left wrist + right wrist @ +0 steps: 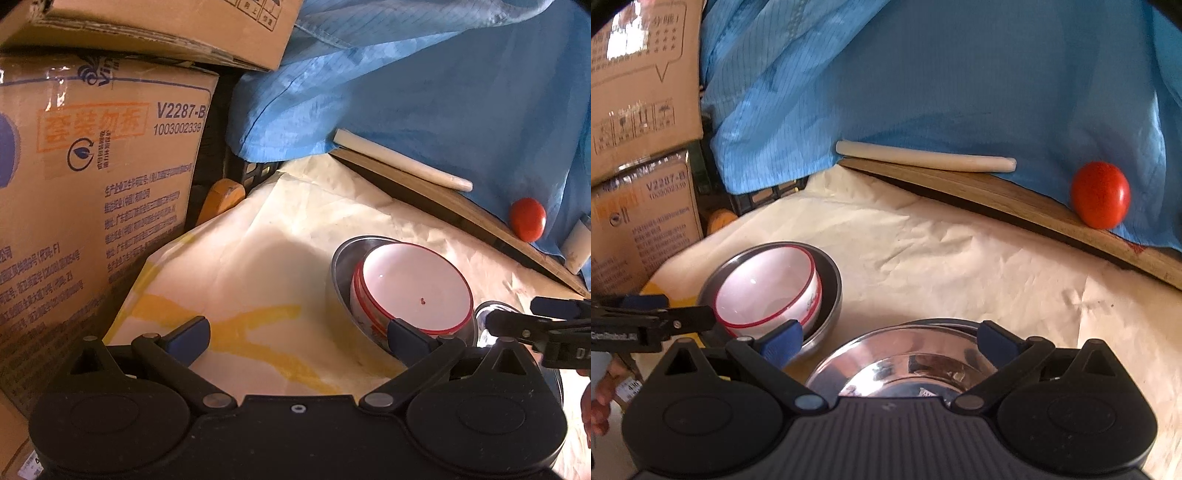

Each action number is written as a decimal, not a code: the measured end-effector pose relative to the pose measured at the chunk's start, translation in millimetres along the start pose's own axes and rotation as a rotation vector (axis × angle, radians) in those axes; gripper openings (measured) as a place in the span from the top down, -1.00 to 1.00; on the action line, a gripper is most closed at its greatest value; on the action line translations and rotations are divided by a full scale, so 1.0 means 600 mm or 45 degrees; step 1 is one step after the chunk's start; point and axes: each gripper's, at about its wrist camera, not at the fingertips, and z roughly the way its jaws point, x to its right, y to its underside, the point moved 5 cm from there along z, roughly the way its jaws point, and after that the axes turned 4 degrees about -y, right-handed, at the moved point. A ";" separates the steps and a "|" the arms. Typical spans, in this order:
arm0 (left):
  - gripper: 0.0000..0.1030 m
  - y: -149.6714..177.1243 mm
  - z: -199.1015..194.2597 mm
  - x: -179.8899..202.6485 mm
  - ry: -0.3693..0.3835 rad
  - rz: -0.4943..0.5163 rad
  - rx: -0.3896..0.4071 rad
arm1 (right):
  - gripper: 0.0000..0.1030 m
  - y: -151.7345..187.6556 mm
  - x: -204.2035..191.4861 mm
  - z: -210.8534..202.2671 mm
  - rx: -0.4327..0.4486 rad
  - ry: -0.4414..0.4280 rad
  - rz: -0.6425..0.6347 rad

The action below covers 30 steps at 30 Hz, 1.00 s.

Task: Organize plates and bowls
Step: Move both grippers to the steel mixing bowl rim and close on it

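Note:
A white bowl with a red rim (413, 291) sits nested in a steel bowl (341, 266) on the cream cloth. My left gripper (295, 338) is open and empty, its right fingertip just in front of these bowls. In the right wrist view the same white bowl (764, 288) sits in the steel bowl (831, 280) at the left. A shiny steel plate (905, 365) lies right under my right gripper (888, 341), which is open and holds nothing. The right gripper also shows at the right edge of the left wrist view (535, 325).
Cardboard boxes (92, 184) stand stacked at the left. A blue cloth (942, 81) hangs behind. A wooden board (1015, 199) carries a white rolling pin (923, 158) and a red tomato (1100, 195). The cream cloth (960, 258) covers the table.

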 end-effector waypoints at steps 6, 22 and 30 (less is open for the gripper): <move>-0.97 0.000 -0.001 -0.002 0.025 0.014 0.016 | -0.99 -0.006 -0.004 0.017 -0.036 -0.015 -0.013; -0.20 -0.005 -0.009 0.000 0.137 0.006 0.059 | -0.58 -0.021 -0.020 0.040 -0.091 -0.023 -0.058; 0.32 -0.012 -0.007 0.006 0.233 -0.051 -0.002 | -0.20 -0.032 -0.019 0.045 -0.175 -0.116 0.006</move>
